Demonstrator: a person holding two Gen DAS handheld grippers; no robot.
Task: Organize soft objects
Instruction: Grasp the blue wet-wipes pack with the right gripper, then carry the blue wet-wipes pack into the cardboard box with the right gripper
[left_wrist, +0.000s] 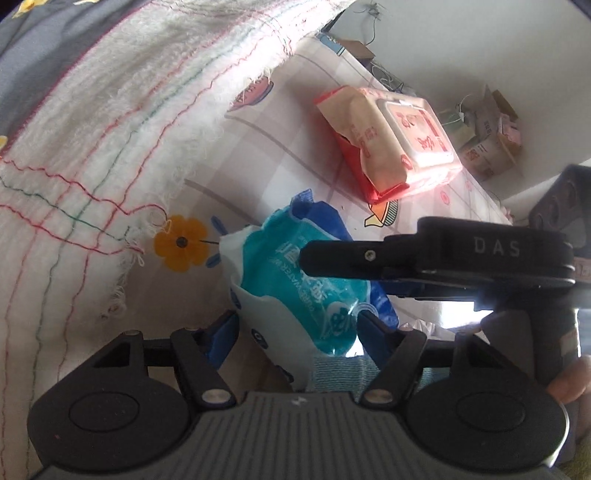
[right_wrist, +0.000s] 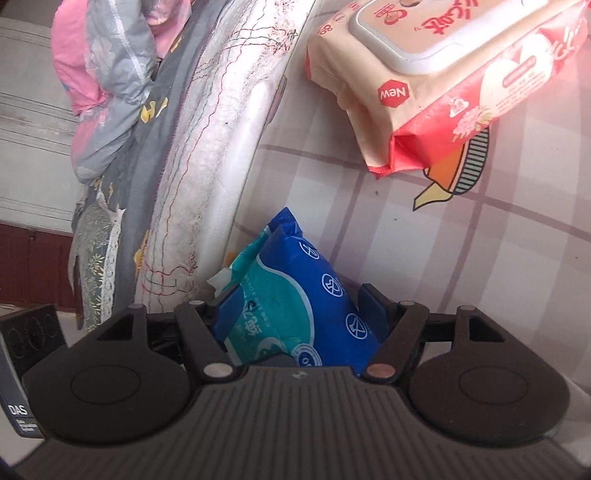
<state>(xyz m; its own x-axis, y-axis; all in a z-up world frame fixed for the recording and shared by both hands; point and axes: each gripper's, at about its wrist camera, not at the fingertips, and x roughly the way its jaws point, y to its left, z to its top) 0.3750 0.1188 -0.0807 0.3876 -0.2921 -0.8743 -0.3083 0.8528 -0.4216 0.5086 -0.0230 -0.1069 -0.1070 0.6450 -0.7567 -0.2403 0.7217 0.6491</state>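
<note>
Blue wipes pack (left_wrist: 295, 273) sat between both grippers: the left gripper (left_wrist: 295, 325) and the right gripper (right_wrist: 291, 306) each seemed clamped on it, beside a white towel (left_wrist: 122, 122).

I'm looking along my left gripper (left_wrist: 295, 325): a ribbed grey housing, two matte black round discs, black angled link arms with silver pivot screws, and blue fingers (left_wrist: 221, 332). My right gripper (right_wrist: 295, 306) is showing the same build, though one of its pivot screws is looking coppery. The right gripper's side is crossing the left view, black, with raised "DAS" lettering and one small screw. A fingertip (left_wrist: 569, 380) is showing at the edge, blurred, I think.
</note>
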